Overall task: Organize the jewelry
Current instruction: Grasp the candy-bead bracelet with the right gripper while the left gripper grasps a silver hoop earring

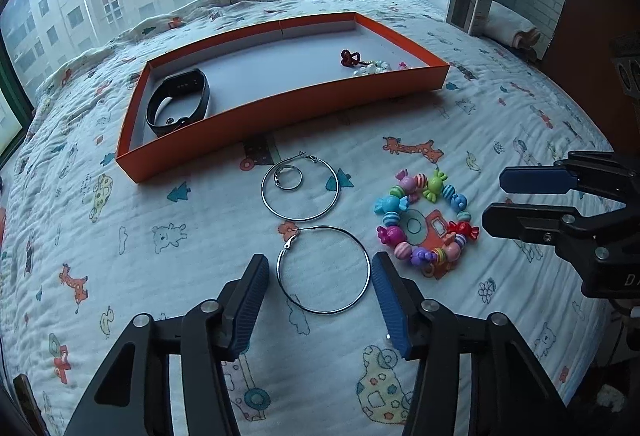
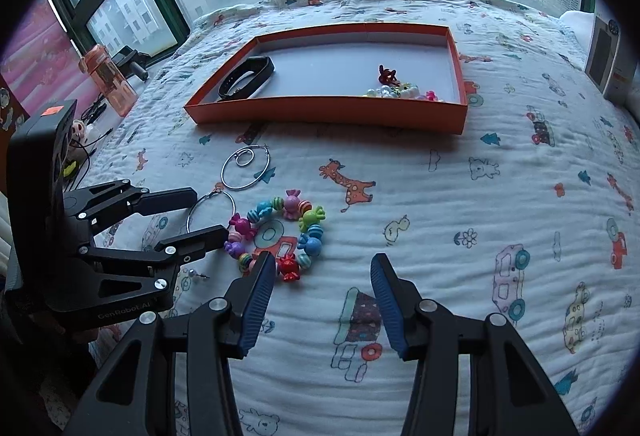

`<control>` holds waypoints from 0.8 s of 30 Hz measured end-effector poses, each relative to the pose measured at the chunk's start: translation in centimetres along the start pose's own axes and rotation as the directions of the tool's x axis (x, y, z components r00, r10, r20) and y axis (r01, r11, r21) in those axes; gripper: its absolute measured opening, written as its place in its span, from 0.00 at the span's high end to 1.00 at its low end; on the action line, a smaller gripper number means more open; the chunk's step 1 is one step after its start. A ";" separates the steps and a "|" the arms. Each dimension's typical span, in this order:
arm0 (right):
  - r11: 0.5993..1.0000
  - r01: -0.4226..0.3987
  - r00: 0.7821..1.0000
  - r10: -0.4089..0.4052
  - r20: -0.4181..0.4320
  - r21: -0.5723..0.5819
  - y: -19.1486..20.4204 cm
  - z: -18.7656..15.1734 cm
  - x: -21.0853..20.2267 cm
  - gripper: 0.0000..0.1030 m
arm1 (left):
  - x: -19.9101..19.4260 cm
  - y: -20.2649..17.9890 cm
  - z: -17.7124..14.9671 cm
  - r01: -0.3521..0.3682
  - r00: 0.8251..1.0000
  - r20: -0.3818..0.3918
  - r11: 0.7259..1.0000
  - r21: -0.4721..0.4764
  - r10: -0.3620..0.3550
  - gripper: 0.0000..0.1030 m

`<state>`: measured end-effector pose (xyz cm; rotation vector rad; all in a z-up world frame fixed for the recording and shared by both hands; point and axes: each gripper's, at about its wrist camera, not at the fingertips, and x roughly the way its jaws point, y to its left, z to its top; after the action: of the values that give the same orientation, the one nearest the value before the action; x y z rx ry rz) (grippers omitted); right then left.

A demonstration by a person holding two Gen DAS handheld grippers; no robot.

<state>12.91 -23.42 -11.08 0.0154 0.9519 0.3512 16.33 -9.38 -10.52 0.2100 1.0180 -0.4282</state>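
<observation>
Two silver hoop earrings lie on the patterned bed quilt (image 1: 140,268). The nearer hoop (image 1: 323,270) sits flat between the spread jaws of the left gripper (image 1: 320,276), touching neither pad. The farther hoop (image 1: 300,186), just ahead of those jaws, encircles a small ring (image 1: 288,177). The candy-bead bracelet (image 2: 276,234) lies ahead and left of the right gripper (image 2: 323,276), whose jaws also stand apart, holding nothing; its left pad is just beside the beads. Well beyond both jaws, the orange tray (image 1: 280,108) holds a black wristband (image 1: 178,102) and a beaded piece (image 1: 370,66).
</observation>
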 end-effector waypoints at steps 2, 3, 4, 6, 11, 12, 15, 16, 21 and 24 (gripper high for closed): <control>1.000 0.007 1.000 -0.007 -0.003 -0.019 0.3 0.3 0.2 0.52 | 0.0 0.1 0.1 0.003 1.000 0.001 1.000 -0.001 -0.003 0.49; 1.000 0.007 1.000 -0.008 -0.005 -0.027 0.5 0.4 0.3 0.54 | 0.0 0.1 0.1 0.003 1.000 0.002 1.000 -0.001 -0.003 0.49; 0.999 0.007 1.000 -0.007 -0.006 -0.033 0.5 0.6 0.4 0.58 | 0.0 0.2 0.1 0.003 1.000 0.004 1.000 -0.002 -0.003 0.49; 0.999 -0.002 1.000 0.001 -0.008 -0.052 0.9 0.9 0.6 0.60 | -0.1 0.2 0.0 0.005 1.000 0.008 1.000 -0.007 -0.005 0.49; 0.994 -0.010 1.000 0.008 -0.013 -0.110 1.9 1.6 1.3 0.65 | -0.2 0.6 -0.2 0.008 1.000 0.013 1.000 -0.019 -0.007 0.49; 0.992 -0.006 1.000 0.003 -0.021 -0.123 2.0 1.8 1.7 0.66 | -0.3 0.6 -0.3 0.008 1.000 0.013 1.000 -0.021 -0.008 0.49; 0.989 0.002 0.999 -0.007 -0.035 -0.147 2.2 1.9 2.5 0.67 | -0.4 1.0 -0.4 0.007 1.000 0.015 1.000 -0.029 -0.007 0.49; 0.988 0.002 0.999 -0.008 -0.039 -0.153 2.2 1.9 2.6 0.67 | -0.5 1.1 -0.4 0.007 1.000 0.016 0.999 -0.033 -0.006 0.49; 0.984 0.010 0.998 -0.021 -0.061 -0.176 2.1 1.8 3.2 0.67 | -0.6 1.7 -0.4 0.009 1.000 0.018 0.999 -0.044 -0.008 0.49; 0.980 0.022 0.997 -0.035 -0.062 -0.197 2.1 1.8 3.2 0.67 | -0.7 1.8 -0.4 0.013 1.000 0.020 0.999 -0.045 -0.012 0.49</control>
<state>15.46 -20.17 -12.19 -0.1906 0.9775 0.4196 16.52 -7.42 -10.20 0.1592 1.0087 -0.4177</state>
